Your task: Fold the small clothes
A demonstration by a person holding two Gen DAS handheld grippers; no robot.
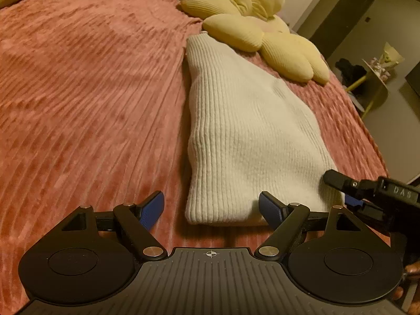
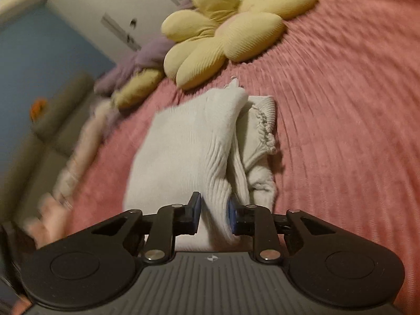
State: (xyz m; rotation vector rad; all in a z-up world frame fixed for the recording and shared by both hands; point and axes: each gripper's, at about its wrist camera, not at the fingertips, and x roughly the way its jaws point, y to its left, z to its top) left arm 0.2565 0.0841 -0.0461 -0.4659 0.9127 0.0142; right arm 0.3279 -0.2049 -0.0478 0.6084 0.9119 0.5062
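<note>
Cream ribbed knit — that's the small sweater, lying folded into a long narrow shape on the pink ribbed bedspread, its far end touching a yellow flower cushion. The left gripper hovers at the near hem with its jaws spread wide, one blue pad to each side of the corner, holding nothing. The right gripper is the busy one: jaws drawn in tight on a bunched fold of the sweater's near edge, cloth pinched between the pads and lifted a little off the bed. My read is that a fold is under way. The risk — that pinch looks like it takes only some of the layers, so a pull could drag the top layer and leave the frilled piece beside it behind, skewing the stack. The soft bedspread may also ruck up under the sweater.
</note>
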